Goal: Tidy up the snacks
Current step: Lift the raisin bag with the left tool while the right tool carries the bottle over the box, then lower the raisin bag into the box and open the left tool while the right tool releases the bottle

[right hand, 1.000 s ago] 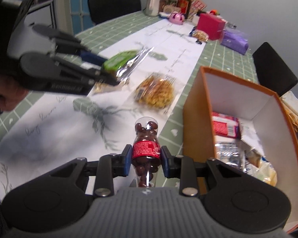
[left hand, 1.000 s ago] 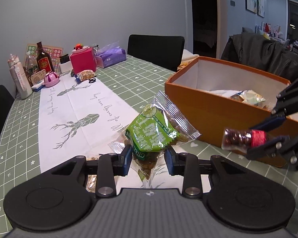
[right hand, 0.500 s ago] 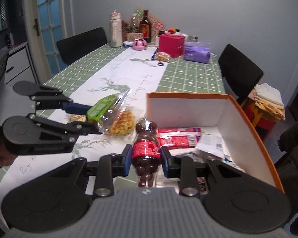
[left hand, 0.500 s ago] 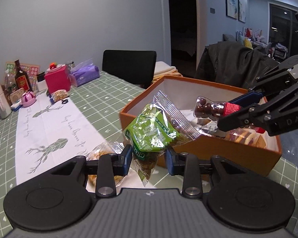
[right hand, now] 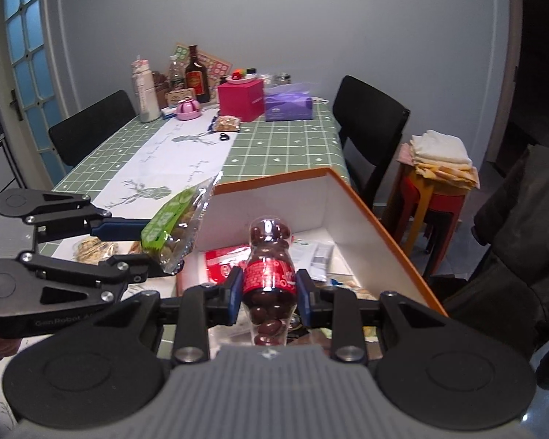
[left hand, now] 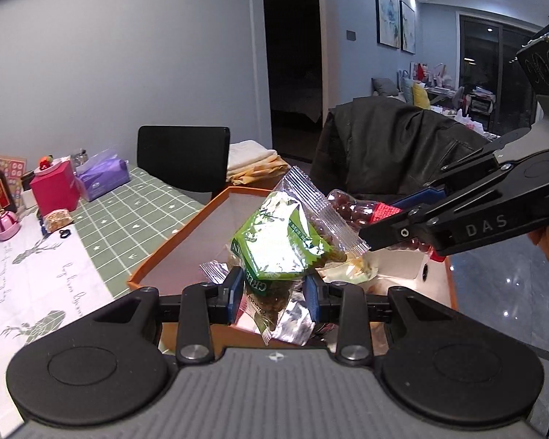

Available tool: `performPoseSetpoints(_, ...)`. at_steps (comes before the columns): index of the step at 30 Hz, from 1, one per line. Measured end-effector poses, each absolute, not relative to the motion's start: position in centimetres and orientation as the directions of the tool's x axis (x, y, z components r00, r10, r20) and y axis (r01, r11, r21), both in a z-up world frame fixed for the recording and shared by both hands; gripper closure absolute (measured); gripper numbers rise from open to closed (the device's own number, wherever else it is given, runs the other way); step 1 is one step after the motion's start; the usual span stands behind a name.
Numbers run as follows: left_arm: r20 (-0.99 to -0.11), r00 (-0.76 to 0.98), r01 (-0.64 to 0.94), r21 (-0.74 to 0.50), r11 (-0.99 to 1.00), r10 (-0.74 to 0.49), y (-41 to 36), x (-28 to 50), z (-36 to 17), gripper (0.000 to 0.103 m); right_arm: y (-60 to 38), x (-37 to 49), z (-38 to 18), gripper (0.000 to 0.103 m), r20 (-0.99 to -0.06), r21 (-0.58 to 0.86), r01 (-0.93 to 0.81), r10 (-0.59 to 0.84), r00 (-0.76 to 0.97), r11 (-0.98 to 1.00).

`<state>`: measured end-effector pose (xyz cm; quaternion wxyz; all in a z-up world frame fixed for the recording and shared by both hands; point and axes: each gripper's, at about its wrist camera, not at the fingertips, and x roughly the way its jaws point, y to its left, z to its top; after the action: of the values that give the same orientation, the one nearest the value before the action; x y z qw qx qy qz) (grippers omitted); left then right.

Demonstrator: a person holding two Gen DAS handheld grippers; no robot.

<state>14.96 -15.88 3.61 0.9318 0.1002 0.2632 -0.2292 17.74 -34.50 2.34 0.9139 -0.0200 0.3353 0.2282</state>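
Black tools point(left hand: 273, 289) level above orange box point(left hand: 172, 248)

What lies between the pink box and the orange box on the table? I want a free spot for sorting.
In the right wrist view, between the pink box and the orange box lies only bare green checked tablecloth.

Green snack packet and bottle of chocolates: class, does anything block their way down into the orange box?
Nothing visible does. The left gripper holds the green snack packet and the right gripper the bottle of chocolates above the open, lidless orange box, with only flat packets below.
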Motion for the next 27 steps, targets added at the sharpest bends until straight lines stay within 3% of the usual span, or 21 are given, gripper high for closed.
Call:
performPoseSetpoints(19,-0.604,0.698,0.563,0.131,0.816,-0.385,-22.0,16.4,1.3,0.064,-38.4,21.6,-0.8,0.074,-0.661,0.159,-0.282,0.314,0.681,0.946)
performPoseSetpoints(27,-0.684,0.644,0.586,0.153,0.796,-0.342,-23.2,17.5,-1.0,0.064,-38.4,22.8,-2.9,0.074,-0.691,0.176,-0.261,0.308,0.654,0.949)
